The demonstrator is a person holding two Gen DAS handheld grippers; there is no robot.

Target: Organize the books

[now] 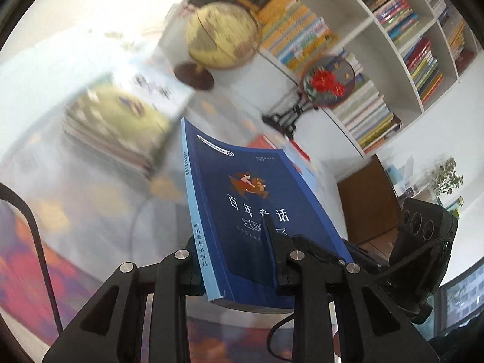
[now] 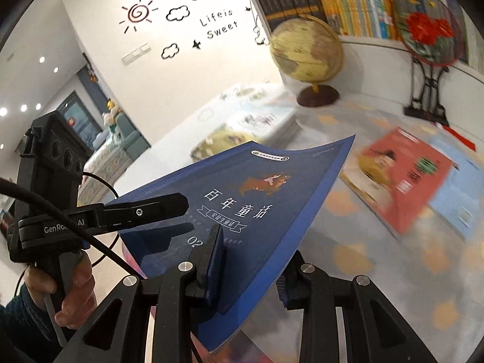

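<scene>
- The bookshelf [image 1: 372, 69] fills the back wall, its compartments packed with upright rows and flat stacks; I judge it the likely home for anything being tidied, though which compartment I cannot tell.
- The table [image 2: 348, 260], under a pale cloth with orange spots, carries the loose material: a stack of books [image 1: 118, 133] at the far side, and a red book [image 2: 402, 178] lying flat just beside a light blue book [image 2: 459, 193].
- A globe [image 2: 305, 51] and a round embroidered fan on a black stand [image 2: 426, 33] sit at the shelf's foot as ornaments, not part of the sorting.
- The blue book [image 2: 251, 211] is off the table, tilted in the air between the 2 grippers with its cover up. Holding it from 2 edges probably keeps the soft paperback from flopping, and its far corner curls upward anyway.
- The left gripper [image 1: 242, 260] is clamped on the book's near edge by the pale spine, 1 finger on the cover and the other beneath, at a narrow gap set by the book's thickness.
- The right gripper [image 2: 251, 278] grips another edge the same way, its blue-padded finger [image 2: 216, 260] pressed on the cover, gap narrow, the other finger under the pages.
- A hand [image 2: 72, 287] wraps the left gripper's handle.
</scene>
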